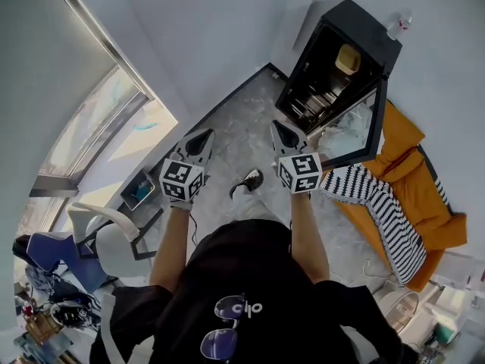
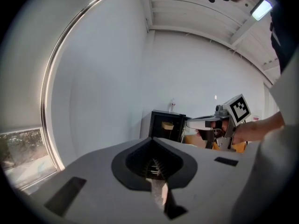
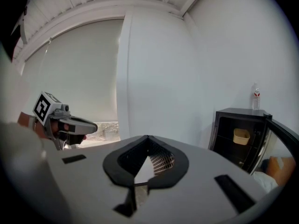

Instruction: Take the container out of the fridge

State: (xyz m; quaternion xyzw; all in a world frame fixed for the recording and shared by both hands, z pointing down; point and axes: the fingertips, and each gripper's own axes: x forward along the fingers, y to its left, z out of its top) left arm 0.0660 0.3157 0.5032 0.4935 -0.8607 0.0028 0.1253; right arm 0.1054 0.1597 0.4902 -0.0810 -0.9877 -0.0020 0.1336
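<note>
**A:** What's the biggest thing there?

**B:** A black fridge (image 1: 364, 25) against the white wall. Its door (image 1: 350, 131) is swung wide open.

**A:** And around the fridge?

**B:** An orange sofa (image 1: 428, 184) stands on the door side of the fridge. A black-and-white striped blanket (image 1: 379, 203) is draped over it. Grey marbled floor (image 1: 242, 120) spreads out in front of the fridge.

**A:** Where are the claws?

**B:** Both are held out over the floor in front of the fridge, clear of it. In the head view the right claw (image 1: 282, 131) is the nearer one, beside the lower edge of the open door. The left claw (image 1: 203, 137) is further from the fridge, on the side away from the door.

**A:** How do the claws stand?

**B:** The left claw's two jaws are pressed together to a point, with nothing between them. The right claw is the same: closed tight and empty. In the right gripper view the fridge sits off to the right, so that claw isn't aimed straight at it.

**A:** And the container?

**B:** The container (image 1: 348, 58) is a pale yellow tub on an upper shelf inside the fridge, in plain sight through the open front. It's well apart from both claws.

**A:** Anything smaller?

**B:** A clear bottle (image 1: 399, 25) with a red label stands upright on top of the fridge.
</note>
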